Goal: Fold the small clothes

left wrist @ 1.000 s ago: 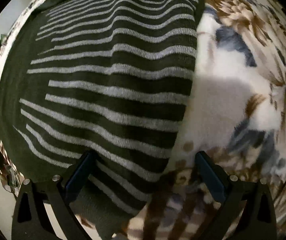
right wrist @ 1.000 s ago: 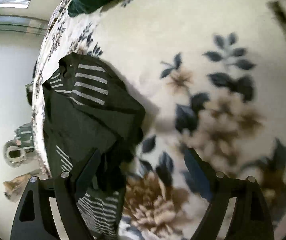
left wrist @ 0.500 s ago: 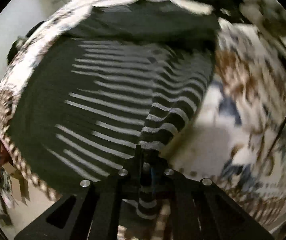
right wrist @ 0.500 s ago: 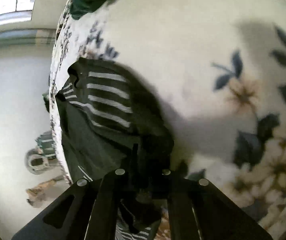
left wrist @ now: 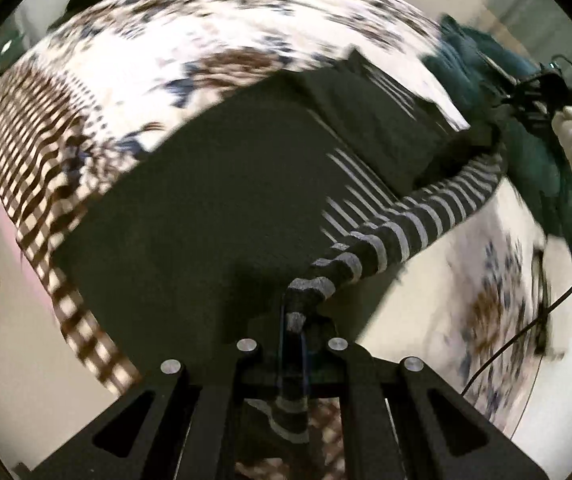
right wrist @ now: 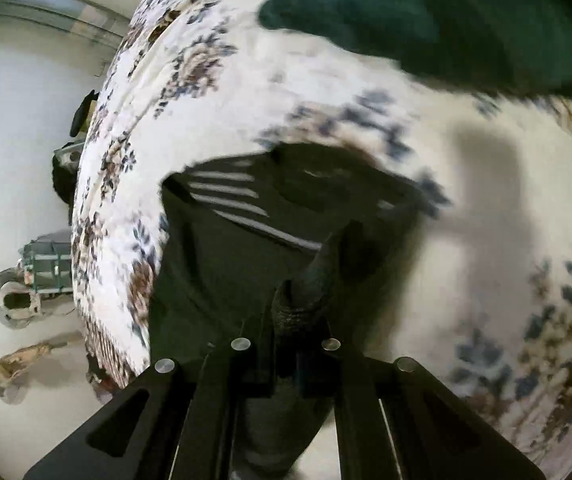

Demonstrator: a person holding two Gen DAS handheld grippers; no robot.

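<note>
Both grippers are clamped on the striped garment (left wrist: pixel 222 208): my left gripper (left wrist: pixel 294 332) has its jaws pinched together on a rolled striped edge, and my right gripper (right wrist: pixel 300 312) is pinched on a dark bunched corner, so I read this as holding one edge at two points to carry it over in a fold. That garment lies mostly spread on the floral bedspread (right wrist: pixel 326 92), with the gripped edge raised off it. A dark green cloth (right wrist: pixel 446 12) sits further back on the bedspread, apart from the fold.
</note>
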